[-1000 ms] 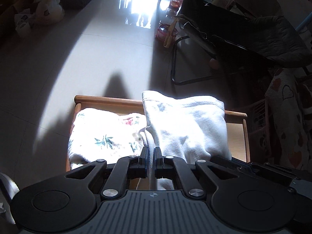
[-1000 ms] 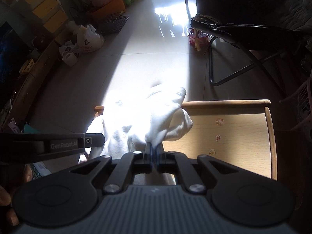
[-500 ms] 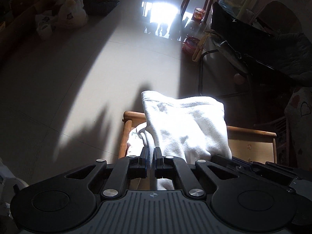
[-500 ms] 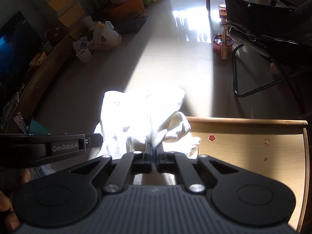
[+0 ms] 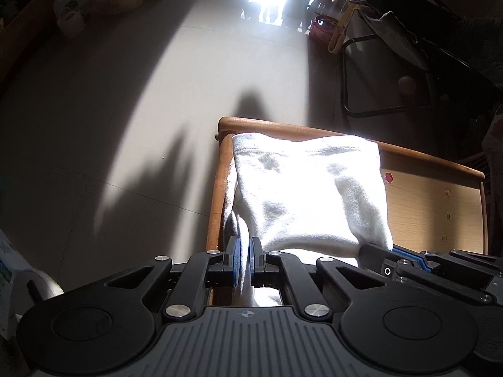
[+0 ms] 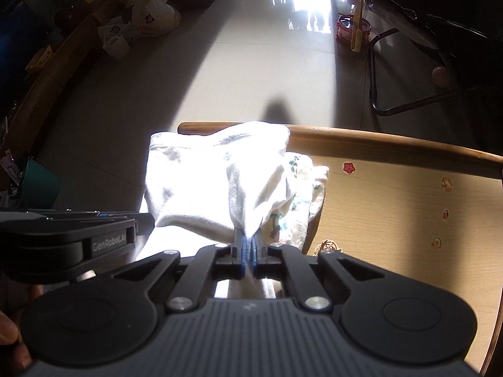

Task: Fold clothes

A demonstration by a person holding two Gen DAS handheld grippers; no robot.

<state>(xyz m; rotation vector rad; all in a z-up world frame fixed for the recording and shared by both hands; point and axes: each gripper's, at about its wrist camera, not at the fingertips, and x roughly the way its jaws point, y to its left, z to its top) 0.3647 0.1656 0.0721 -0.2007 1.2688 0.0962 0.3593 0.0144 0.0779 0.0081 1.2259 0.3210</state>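
Floral cloth (image 6: 298,207) now buried | white garment (image 5: 311,188) covers | table (image 6: 408,207)

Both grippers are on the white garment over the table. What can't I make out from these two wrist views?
- White garment: near edge hidden behind the left gripper; sunlit weave blown out.
- Floral cloth: mostly buried under the garment, right wrist view.
- Table: near side cut off by the right gripper.

Right gripper (image 6: 248,251) pinches white garment (image 6: 217,182) over wooden table (image 6: 393,194); floral cloth (image 6: 301,201) beneath.
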